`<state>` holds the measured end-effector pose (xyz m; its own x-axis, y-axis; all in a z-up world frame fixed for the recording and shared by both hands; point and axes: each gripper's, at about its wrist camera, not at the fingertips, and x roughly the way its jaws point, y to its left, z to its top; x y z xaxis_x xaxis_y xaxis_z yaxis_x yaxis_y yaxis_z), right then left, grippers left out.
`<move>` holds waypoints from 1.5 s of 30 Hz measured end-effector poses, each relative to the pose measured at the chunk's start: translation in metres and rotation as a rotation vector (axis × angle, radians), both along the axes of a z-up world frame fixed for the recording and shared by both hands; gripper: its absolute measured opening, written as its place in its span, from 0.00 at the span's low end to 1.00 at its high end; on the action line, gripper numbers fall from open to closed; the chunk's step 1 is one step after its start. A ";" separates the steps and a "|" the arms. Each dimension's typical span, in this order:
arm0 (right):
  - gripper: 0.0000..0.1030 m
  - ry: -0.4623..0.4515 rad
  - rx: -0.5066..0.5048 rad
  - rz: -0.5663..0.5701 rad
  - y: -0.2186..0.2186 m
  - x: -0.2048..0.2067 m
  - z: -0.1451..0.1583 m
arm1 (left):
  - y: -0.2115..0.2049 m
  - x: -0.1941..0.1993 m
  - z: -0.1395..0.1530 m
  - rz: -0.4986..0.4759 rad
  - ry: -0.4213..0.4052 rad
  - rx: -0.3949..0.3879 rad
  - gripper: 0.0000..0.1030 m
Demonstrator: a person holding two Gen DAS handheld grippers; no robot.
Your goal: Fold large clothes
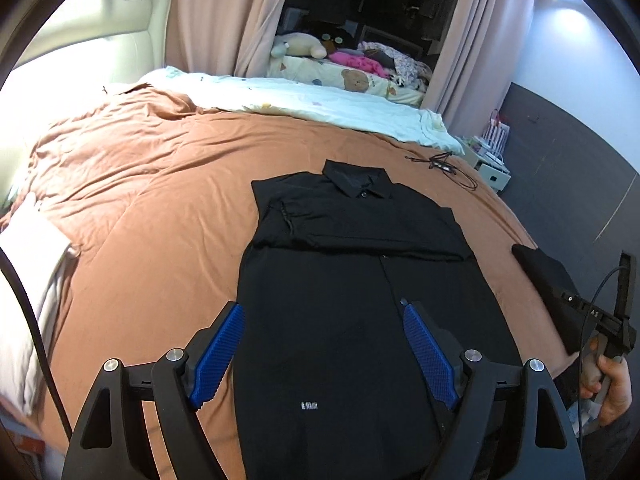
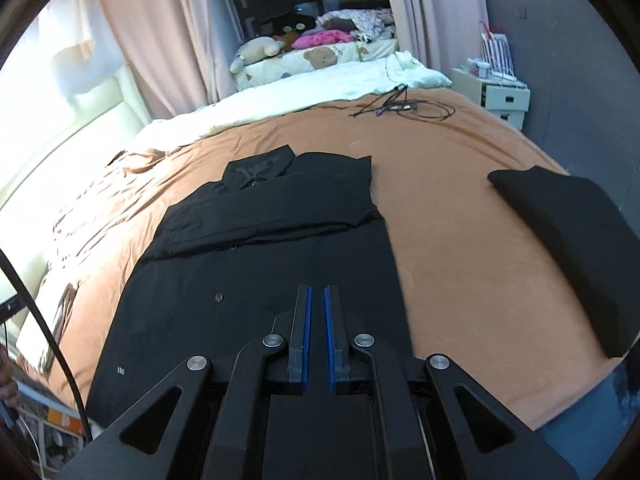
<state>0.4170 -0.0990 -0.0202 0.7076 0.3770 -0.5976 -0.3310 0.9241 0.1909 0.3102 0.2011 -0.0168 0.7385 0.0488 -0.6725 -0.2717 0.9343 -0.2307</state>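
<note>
A black collared shirt lies flat on the brown bedspread, collar at the far end, both sleeves folded across the chest. My left gripper is open above the shirt's lower part, its blue pads spread wide, holding nothing. In the right wrist view the same shirt lies under my right gripper, whose jaws stand nearly closed with a thin gap and nothing between them, above the shirt's lower right side. The right gripper's handle and hand show at the right of the left wrist view.
A folded black garment lies on the bed to the right. Black cables lie near the far edge by a white duvet. A white pillow lies at the left. Drawers stand by the grey wall.
</note>
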 end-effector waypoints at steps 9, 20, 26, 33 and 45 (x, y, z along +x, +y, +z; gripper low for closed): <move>0.03 -0.088 -0.068 0.038 -0.031 -0.082 0.005 | -0.029 -0.066 0.004 0.007 -0.018 -0.002 0.83; 1.00 -0.088 -0.061 0.052 -0.062 -0.145 -0.019 | -0.064 -0.128 -0.009 -0.017 -0.028 0.045 0.92; 1.00 -0.073 -0.081 0.058 -0.074 -0.158 -0.034 | -0.061 -0.144 -0.029 -0.018 -0.012 0.030 0.92; 1.00 -0.043 -0.065 0.055 -0.089 -0.156 -0.053 | -0.051 -0.152 -0.057 0.005 0.012 -0.003 0.92; 0.87 0.073 0.058 0.072 -0.090 -0.114 -0.083 | -0.017 -0.126 -0.122 0.025 0.107 -0.134 0.70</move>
